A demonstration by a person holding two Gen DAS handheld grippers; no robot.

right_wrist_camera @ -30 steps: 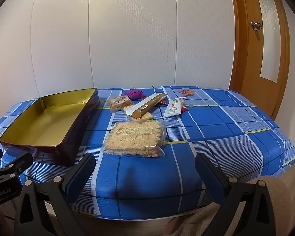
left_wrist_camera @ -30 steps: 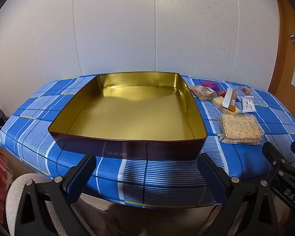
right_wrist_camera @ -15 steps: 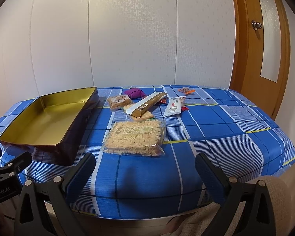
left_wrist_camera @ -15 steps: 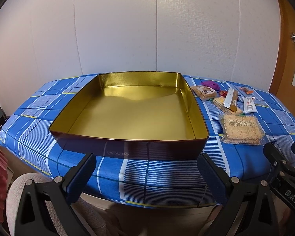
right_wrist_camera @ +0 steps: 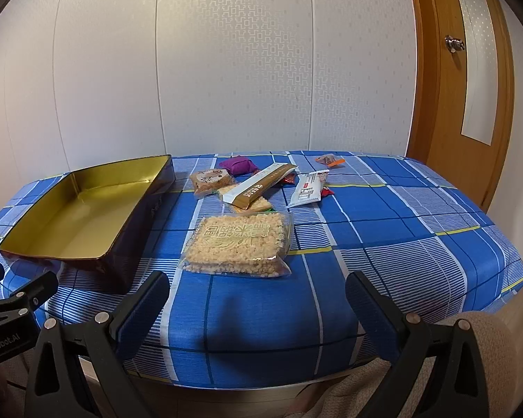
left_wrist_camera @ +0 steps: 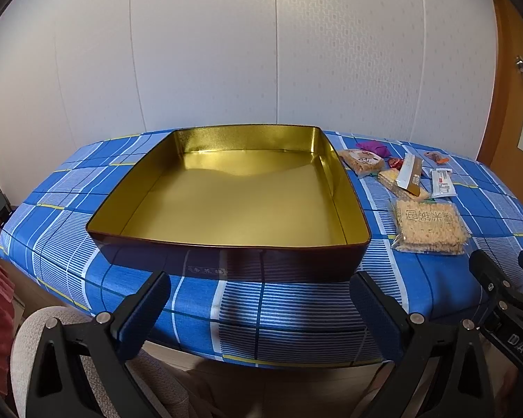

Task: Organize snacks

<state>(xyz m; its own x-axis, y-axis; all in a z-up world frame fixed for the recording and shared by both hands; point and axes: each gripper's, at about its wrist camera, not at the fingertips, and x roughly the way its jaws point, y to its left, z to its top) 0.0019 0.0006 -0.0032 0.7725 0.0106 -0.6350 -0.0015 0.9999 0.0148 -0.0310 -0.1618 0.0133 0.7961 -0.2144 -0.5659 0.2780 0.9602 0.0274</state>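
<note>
An empty gold-lined tin box (left_wrist_camera: pixel 352 209) (right_wrist_camera: pixel 139 195) sits on the blue plaid table. To its right lie snacks: a large rice cracker pack (right_wrist_camera: pixel 239 244) (left_wrist_camera: pixel 430 226), a long white-and-gold bar (right_wrist_camera: pixel 261 186) (left_wrist_camera: pixel 409 174), a small cracker pack (right_wrist_camera: pixel 209 180) (left_wrist_camera: pixel 362 162), a purple pouch (right_wrist_camera: pixel 239 165) (left_wrist_camera: pixel 374 147), a white wrapper (right_wrist_camera: pixel 308 193) (left_wrist_camera: pixel 442 183) and a small orange sweet (right_wrist_camera: pixel 327 160). My left gripper (left_wrist_camera: pixel 259 308) is open and empty in front of the box. My right gripper (right_wrist_camera: pixel 258 304) is open and empty just short of the rice cracker pack.
The table's front edge runs just past both grippers. A white panelled wall stands behind the table. A wooden door (right_wrist_camera: pixel 470 80) is at the right. The right gripper also shows at the edge of the left wrist view (left_wrist_camera: pixel 505 289).
Both views have shifted slightly; the grippers have edged a little. Nothing on the table has moved.
</note>
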